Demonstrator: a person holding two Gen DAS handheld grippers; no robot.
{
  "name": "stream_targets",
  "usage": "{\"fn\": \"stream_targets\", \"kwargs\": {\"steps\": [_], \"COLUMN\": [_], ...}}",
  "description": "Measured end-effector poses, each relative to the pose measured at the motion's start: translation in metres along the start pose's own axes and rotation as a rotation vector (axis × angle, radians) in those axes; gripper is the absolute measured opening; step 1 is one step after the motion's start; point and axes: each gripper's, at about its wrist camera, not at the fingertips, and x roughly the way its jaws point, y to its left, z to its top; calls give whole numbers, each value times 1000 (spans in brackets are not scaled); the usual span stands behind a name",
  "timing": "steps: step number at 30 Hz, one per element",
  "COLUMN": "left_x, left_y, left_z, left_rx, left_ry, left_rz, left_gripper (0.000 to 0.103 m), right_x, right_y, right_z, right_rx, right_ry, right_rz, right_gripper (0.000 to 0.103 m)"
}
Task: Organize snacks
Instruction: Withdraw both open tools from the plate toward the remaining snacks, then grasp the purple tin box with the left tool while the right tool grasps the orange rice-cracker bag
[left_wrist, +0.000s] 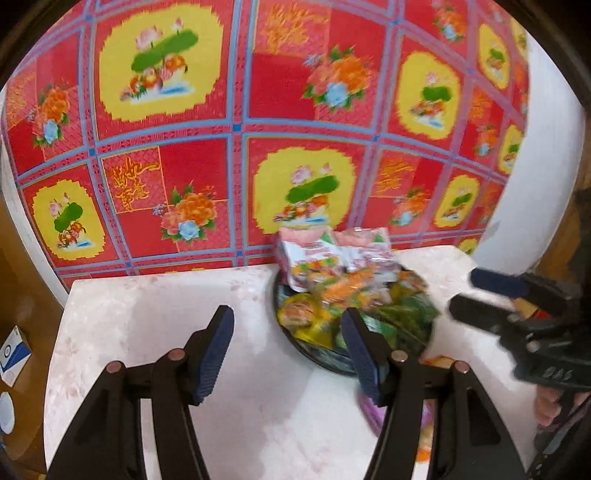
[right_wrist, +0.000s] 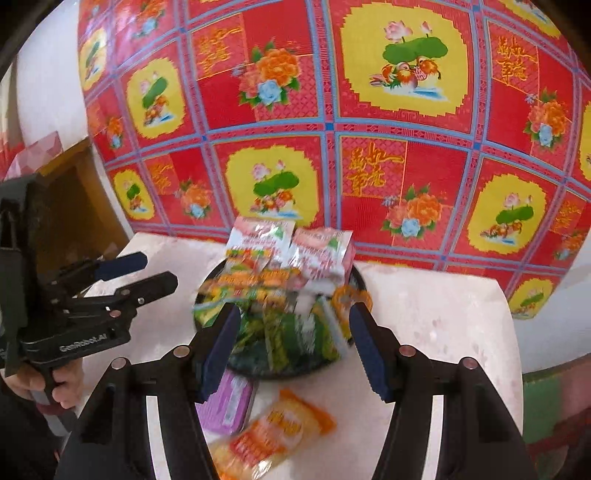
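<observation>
Both grippers (left_wrist: 288, 354) (right_wrist: 295, 347) empty (jaws apart) above snack-heaped dish (right_wrist: 236, 363)

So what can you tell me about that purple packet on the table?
The purple packet looks like a flat, shiny plastic snack wrapper with a paler panel in its middle; the print is too blurred to read. It lies flat on the pale table, just in front of the dark plate heaped with snacks, outside it. An orange-and-yellow packet lies right beside it. No gripper touches it.
</observation>
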Motion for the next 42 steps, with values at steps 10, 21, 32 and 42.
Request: {"fn": "stream_targets", "kwargs": {"steps": [10,21,32,42], "left_x": [-48,-76,-81,-51], "left_y": [-31,-50,-51,-43], "left_z": [-27,-70,-106,-121], "left_rx": [67,81,71,18], "left_ry": [-14,18,28,137], "left_rz": [37,16,79,45], "left_gripper": [64,64,64,64], "right_x": [-39,-75,-76,-47], "right_y": [22,36,26,16], "right_z": [-30,-59,-100,-121], "right_rx": [-15,-29,0,34], "right_ry": [-28,-58,0,94], "right_rz": [28,-67,-116,-130], "right_gripper": [63,63,63,63]}}
